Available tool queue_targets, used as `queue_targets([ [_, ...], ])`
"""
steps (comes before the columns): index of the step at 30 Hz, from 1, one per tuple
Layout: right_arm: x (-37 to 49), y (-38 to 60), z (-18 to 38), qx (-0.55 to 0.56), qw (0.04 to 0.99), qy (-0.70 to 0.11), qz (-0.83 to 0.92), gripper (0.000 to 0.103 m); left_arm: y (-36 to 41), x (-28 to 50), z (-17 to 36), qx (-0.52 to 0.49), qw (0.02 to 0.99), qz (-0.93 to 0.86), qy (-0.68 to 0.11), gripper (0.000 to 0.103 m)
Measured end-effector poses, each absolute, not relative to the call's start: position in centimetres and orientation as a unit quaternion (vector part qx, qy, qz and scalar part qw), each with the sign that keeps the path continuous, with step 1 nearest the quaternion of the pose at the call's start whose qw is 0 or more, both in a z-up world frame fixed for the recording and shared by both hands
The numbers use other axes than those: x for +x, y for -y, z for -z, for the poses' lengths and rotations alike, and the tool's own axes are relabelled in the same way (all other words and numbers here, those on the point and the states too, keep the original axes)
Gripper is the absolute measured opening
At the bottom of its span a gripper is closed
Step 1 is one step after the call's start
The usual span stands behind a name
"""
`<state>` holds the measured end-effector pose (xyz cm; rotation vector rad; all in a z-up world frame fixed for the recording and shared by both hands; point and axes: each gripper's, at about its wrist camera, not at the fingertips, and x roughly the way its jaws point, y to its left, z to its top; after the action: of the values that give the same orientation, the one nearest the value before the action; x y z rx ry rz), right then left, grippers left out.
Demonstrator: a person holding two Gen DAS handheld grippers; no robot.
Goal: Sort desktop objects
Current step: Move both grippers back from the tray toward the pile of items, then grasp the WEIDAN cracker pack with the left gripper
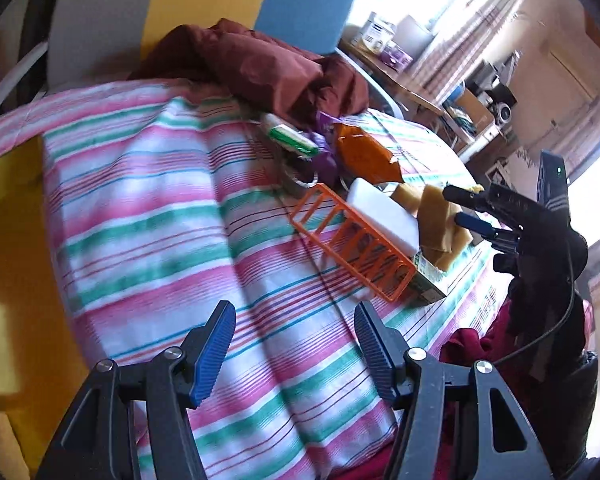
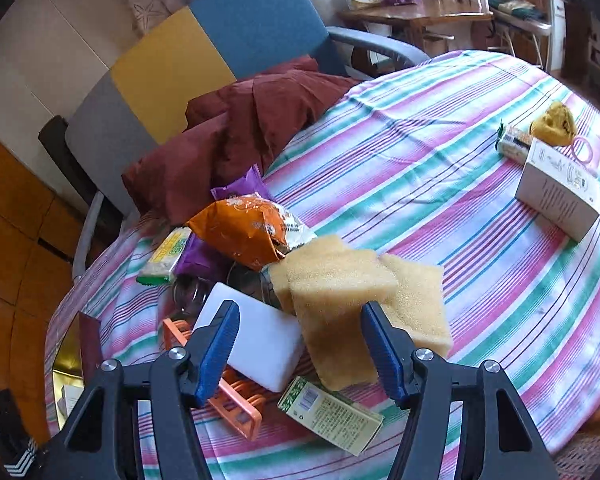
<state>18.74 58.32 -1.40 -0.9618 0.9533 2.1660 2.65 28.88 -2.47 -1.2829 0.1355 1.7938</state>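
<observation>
A pile lies on the striped tablecloth (image 1: 148,208): an orange rack (image 1: 352,240) (image 2: 236,404), a white block (image 1: 384,216) (image 2: 260,340), tan sponges (image 1: 436,220) (image 2: 332,312), a green-labelled box (image 2: 332,416), an orange snack bag (image 1: 364,152) (image 2: 244,228) and a green-white packet (image 1: 292,138) (image 2: 166,256). My right gripper (image 2: 300,332) (image 1: 452,206) hangs over the pile, open. The front sponge stands between its fingers, touching only the right pad. My left gripper (image 1: 296,340) is open over bare cloth, short of the rack, with nothing between its fingers.
A maroon cloth (image 1: 260,60) (image 2: 240,128) lies at the table's edge by a blue and yellow chair (image 2: 256,20). Far right on the table are a white box (image 2: 556,192), a small packet (image 2: 514,144), a yellow lump (image 2: 554,124) and a pink ring (image 2: 582,150).
</observation>
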Motion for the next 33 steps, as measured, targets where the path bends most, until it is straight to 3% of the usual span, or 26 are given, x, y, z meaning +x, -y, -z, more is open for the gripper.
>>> queue_targets([
  [12, 19.7, -59.5, 1.5, -0.332, 0.304, -0.386, -0.805, 0.068, -34.0, -2.1, 2.1, -0.522, 0.442, -0.727, -0.06, 0.062],
  [16, 19.6, -59.5, 1.5, -0.331, 0.302, -0.386, -0.807, 0.068, -36.5, -3.4, 1.3, -0.495, 0.43, -0.748, -0.106, 0.063],
  [20, 19.9, -59.7, 1.5, -0.324, 0.297, -0.395, -0.807, 0.069, -39.7, -4.7, 0.8, -0.477, 0.431, -0.753, -0.14, 0.071],
  [33, 21.2, -60.0, 0.2, -0.267, 0.283, -0.413, -0.823, 0.069, -47.2, -11.2, 4.6, -0.534, 0.384, -0.735, -0.165, 0.072],
])
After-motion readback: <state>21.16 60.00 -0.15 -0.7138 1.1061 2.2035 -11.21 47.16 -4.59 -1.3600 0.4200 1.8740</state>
